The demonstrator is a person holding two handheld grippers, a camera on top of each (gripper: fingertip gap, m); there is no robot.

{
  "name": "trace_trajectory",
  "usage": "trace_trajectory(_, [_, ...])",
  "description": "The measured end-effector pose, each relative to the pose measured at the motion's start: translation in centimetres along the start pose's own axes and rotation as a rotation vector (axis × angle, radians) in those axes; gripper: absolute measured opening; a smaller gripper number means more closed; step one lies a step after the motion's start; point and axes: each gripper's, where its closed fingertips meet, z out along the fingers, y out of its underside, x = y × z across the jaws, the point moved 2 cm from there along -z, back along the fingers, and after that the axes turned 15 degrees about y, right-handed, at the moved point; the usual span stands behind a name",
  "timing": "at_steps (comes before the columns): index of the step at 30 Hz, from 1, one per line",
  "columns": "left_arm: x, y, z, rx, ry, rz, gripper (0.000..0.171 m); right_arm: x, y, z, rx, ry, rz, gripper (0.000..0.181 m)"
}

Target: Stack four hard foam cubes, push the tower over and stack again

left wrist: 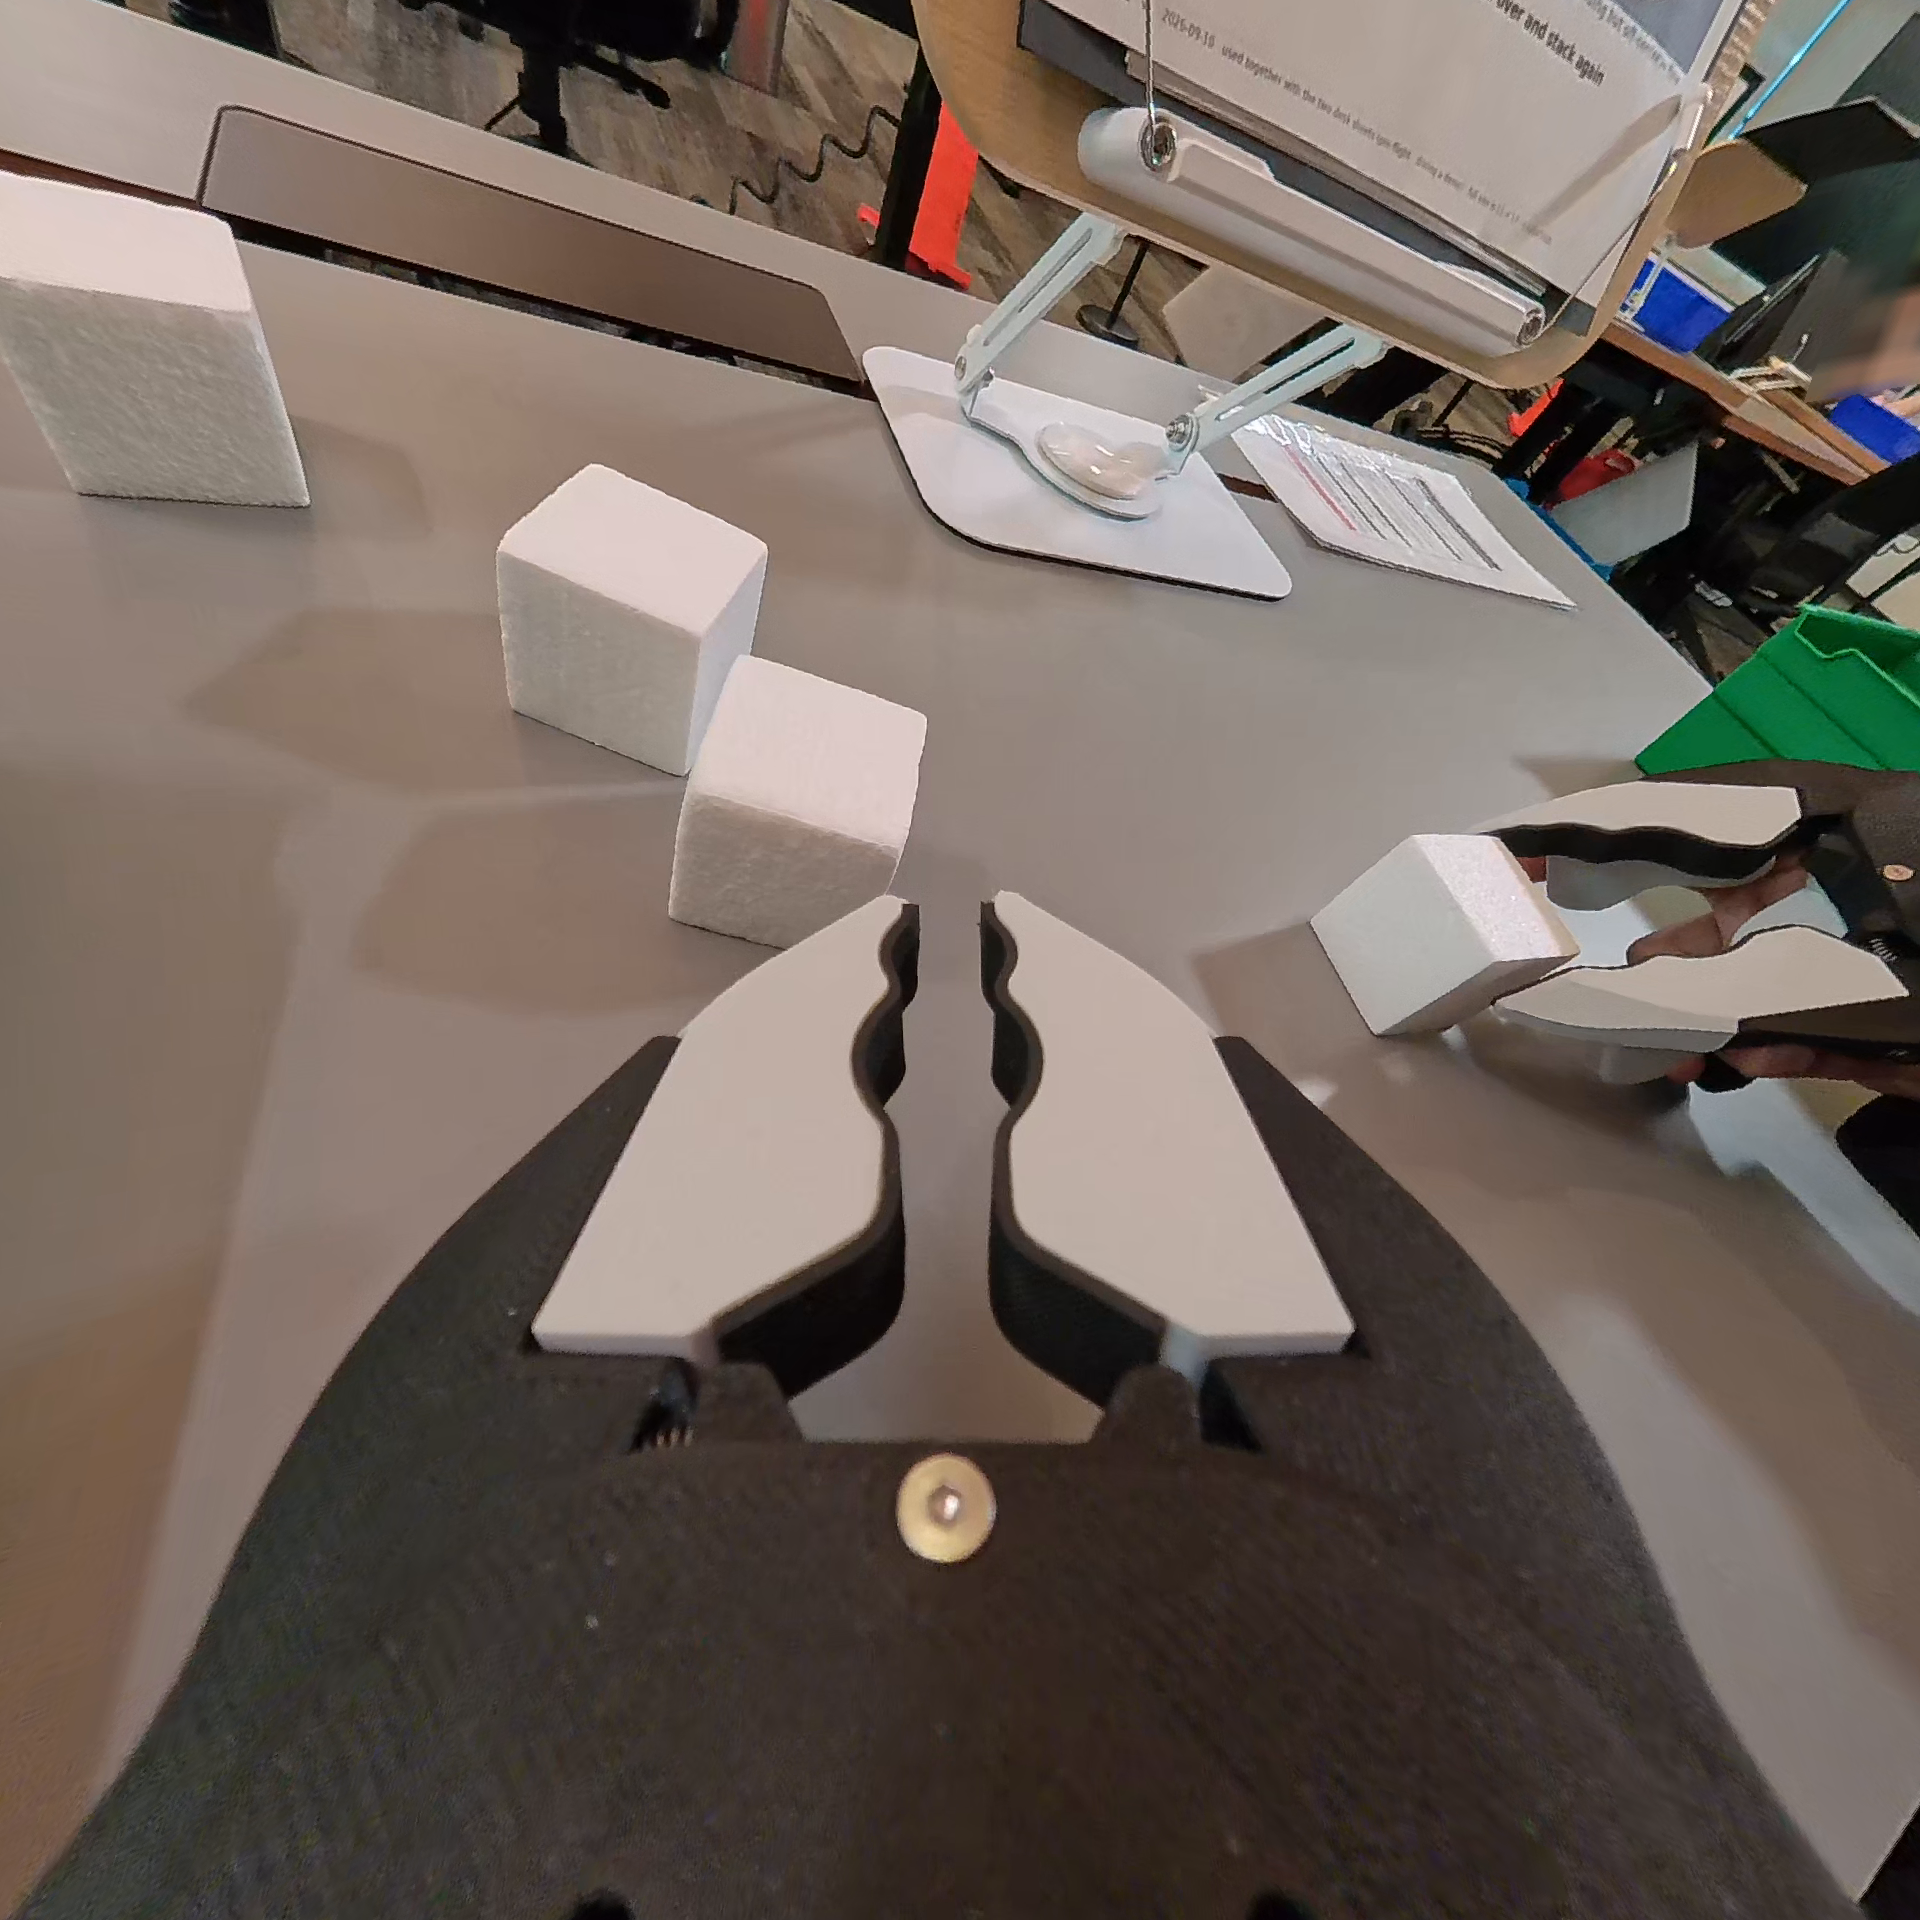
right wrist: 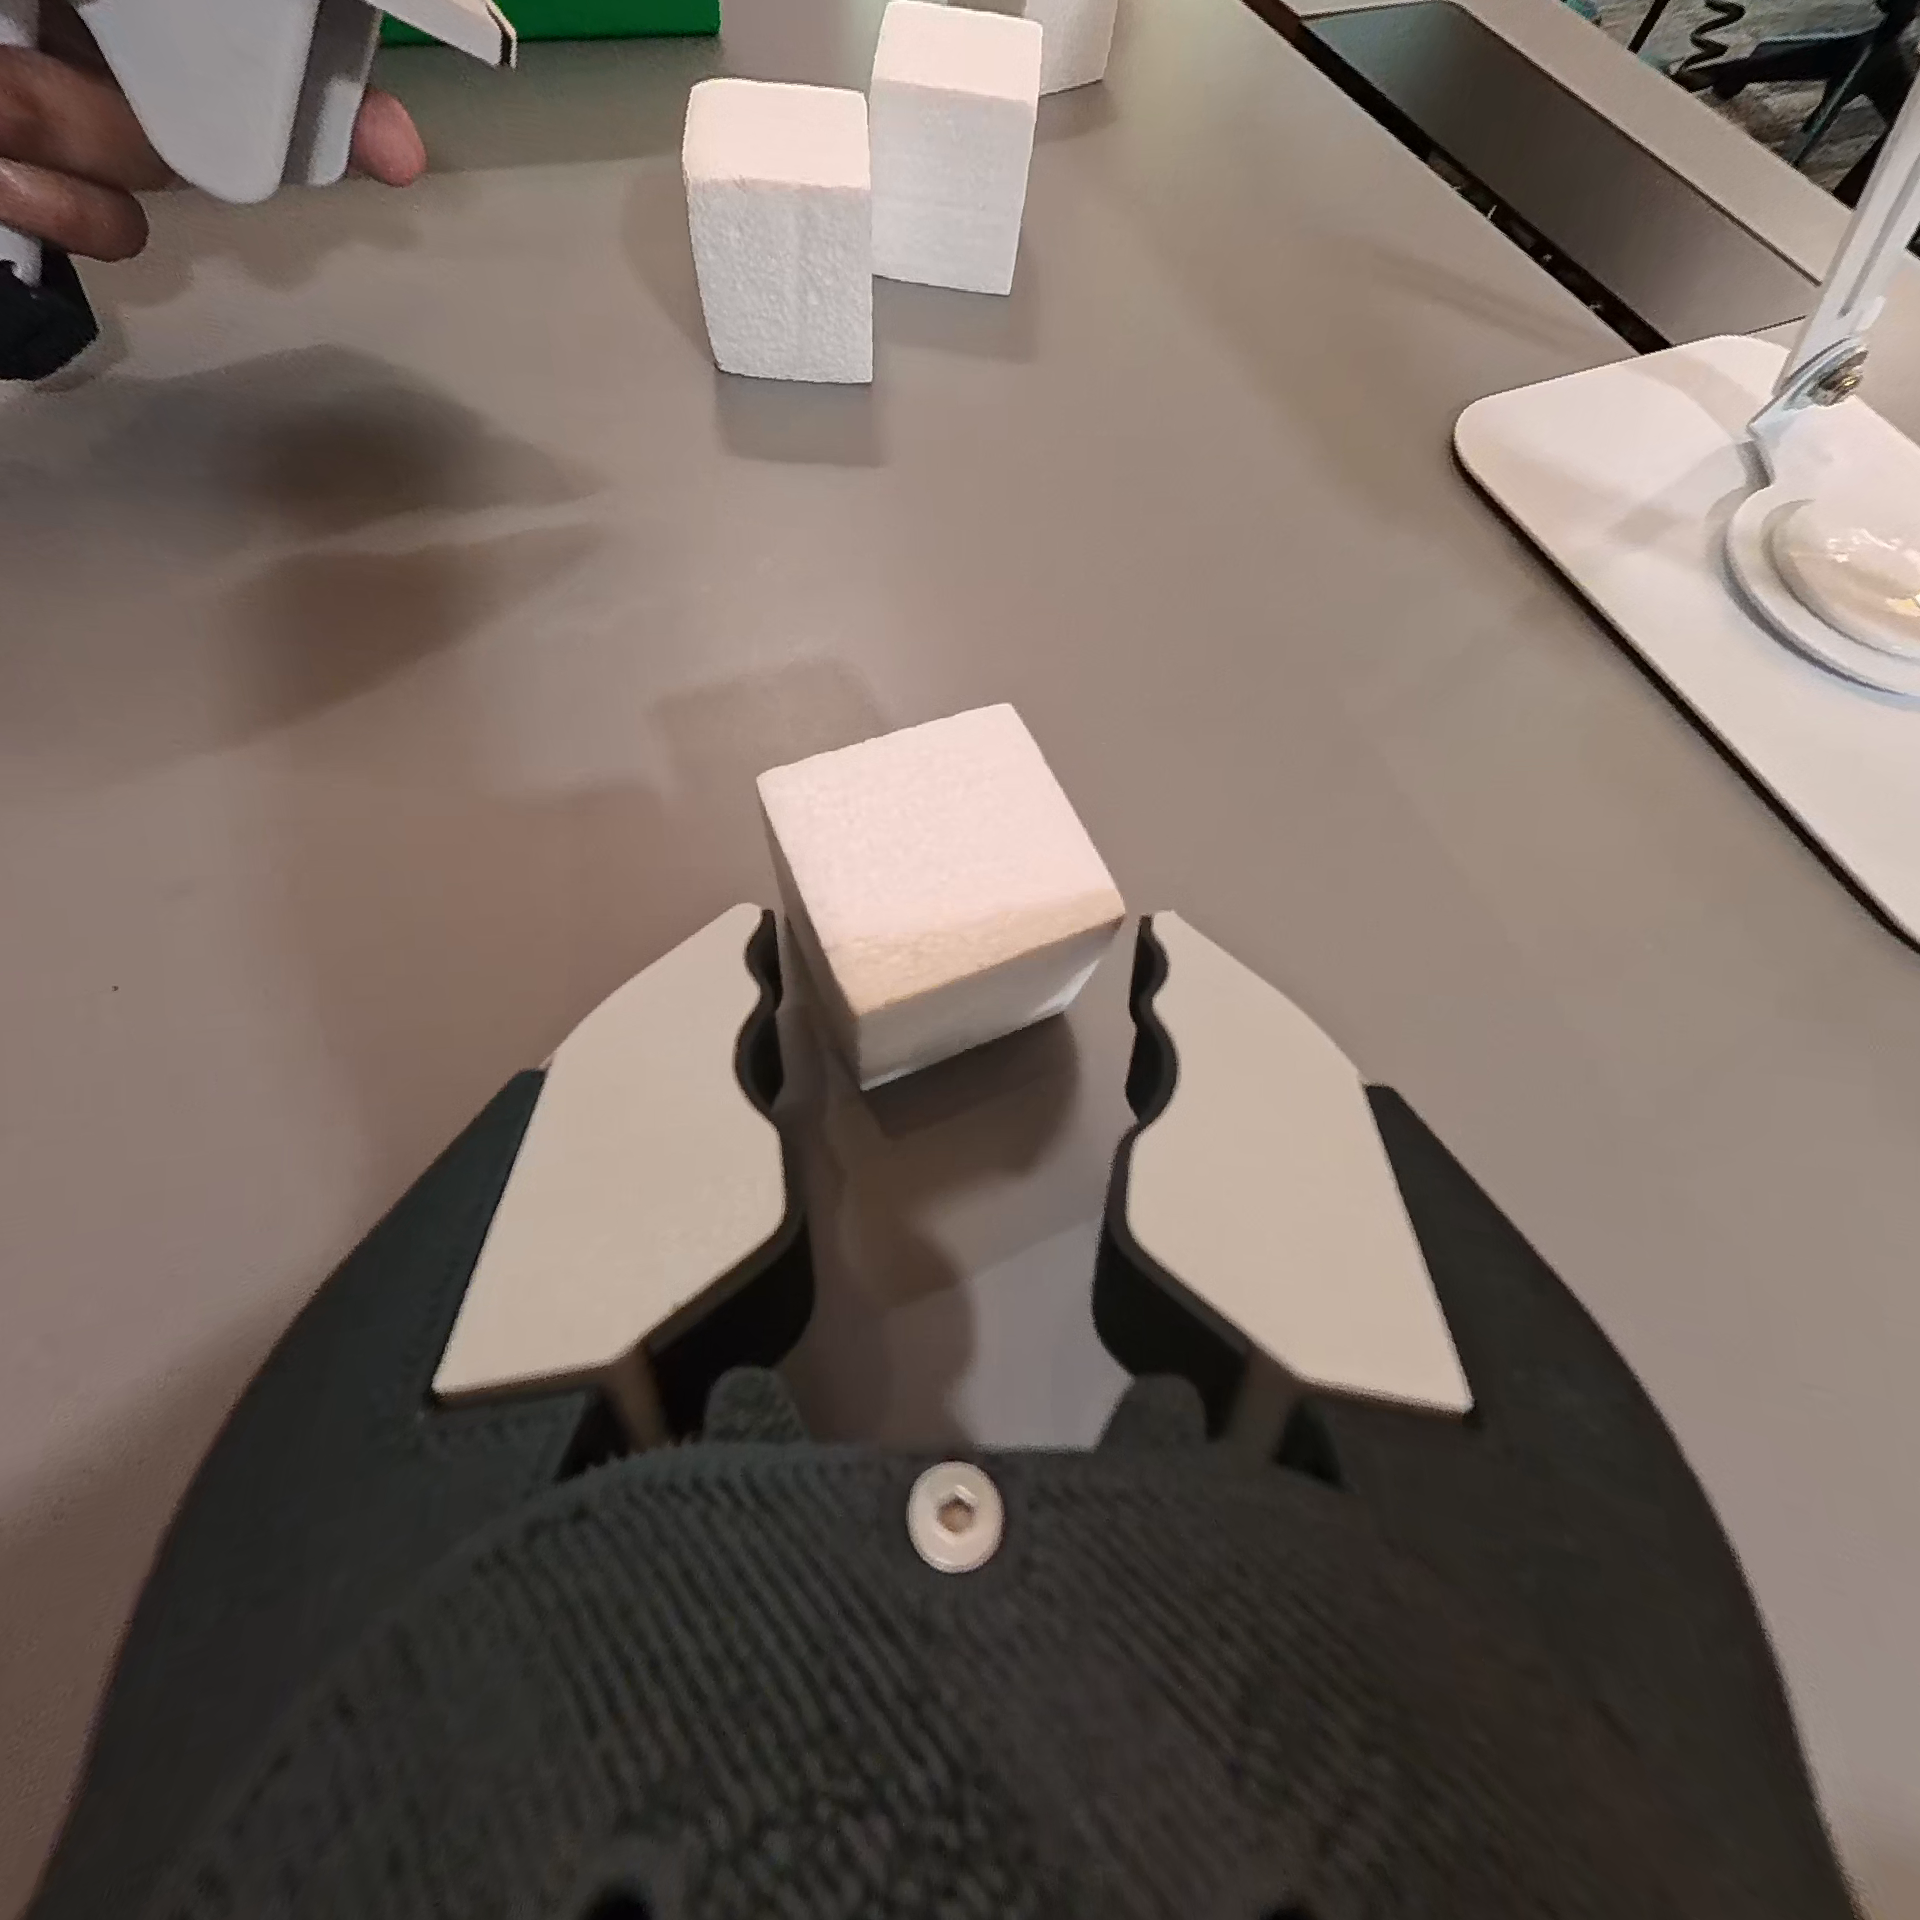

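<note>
On the grey table, at far left in the left wrist view, stands a large white foam block; further right a medium foam block stands touching a smaller foam cube at one corner; the left gripper hangs over bare table just beside that cube, its jaws drawn close with a narrow gap and nothing between them; beyond, a white stand base carries a tilted board, with a laminated sheet beside it; at right a small foam cube sits tilted on the table between the spread fingers of the right gripper, a green bin behind it.

In the right wrist view the right gripper is released, jaws wide; the small foam cube sits between the fingertips, near the left one and apart from the right.
</note>
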Motion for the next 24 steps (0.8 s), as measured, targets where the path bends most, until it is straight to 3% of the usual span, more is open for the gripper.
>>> trace_trajectory(13, [-0.4,-0.7,-0.4,0.036,-0.026,0.017,0.011,1.1,-1.1,-0.7,0.007,0.017,0.044,0.075])
trace_trajectory(19, [-1.6,-1.9,-1.6,0.114,-0.087,0.011,0.010,0.0,-7.4,-1.7,0.146,0.046,0.124,0.074])
trace_trajectory(24, [-2.5,-2.3,-2.1,0.146,-0.121,-0.016,0.012,-6.6,-14.2,1.4,0.156,-0.167,0.250,0.074])
